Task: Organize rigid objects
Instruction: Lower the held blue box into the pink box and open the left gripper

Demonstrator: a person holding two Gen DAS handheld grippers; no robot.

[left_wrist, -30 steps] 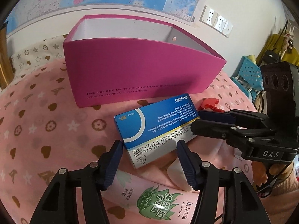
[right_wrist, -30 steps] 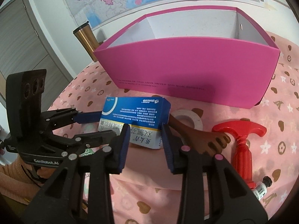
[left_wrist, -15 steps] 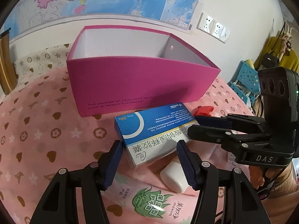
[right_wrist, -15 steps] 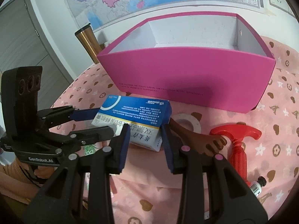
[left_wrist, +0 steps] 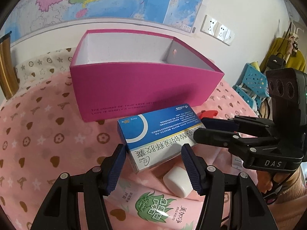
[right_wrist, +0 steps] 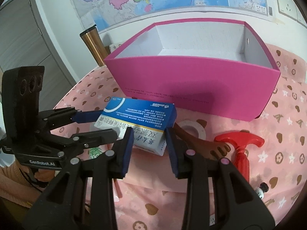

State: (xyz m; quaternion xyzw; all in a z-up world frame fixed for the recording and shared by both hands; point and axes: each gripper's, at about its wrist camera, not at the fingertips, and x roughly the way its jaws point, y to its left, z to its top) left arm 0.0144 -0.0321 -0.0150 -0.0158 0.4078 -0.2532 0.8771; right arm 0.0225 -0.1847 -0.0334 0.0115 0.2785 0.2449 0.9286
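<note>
A blue and white medicine box (left_wrist: 159, 134) is held in the air in front of an open magenta box (left_wrist: 142, 88). My left gripper (left_wrist: 153, 164) is shut on its near end. My right gripper (right_wrist: 147, 143) is shut on its other end (right_wrist: 142, 122). Each gripper shows in the other's view: the right one (left_wrist: 199, 128) at the right, the left one (right_wrist: 99, 124) at the left. The magenta box (right_wrist: 191, 84) has a white inside with nothing showing in it.
On the pink patterned cloth (left_wrist: 38, 134) lie a pink hand-cream tube with a white cap (left_wrist: 153, 203), a tape roll (right_wrist: 191, 129), a brown wooden scratcher (right_wrist: 203, 145), a red plastic handle (right_wrist: 239, 143) and a small tube (right_wrist: 260, 189). A copper tumbler (right_wrist: 94, 46) stands behind.
Both grippers have lifted the medicine box off the cloth and carried it up toward the magenta box. More of the magenta box's inside now shows.
</note>
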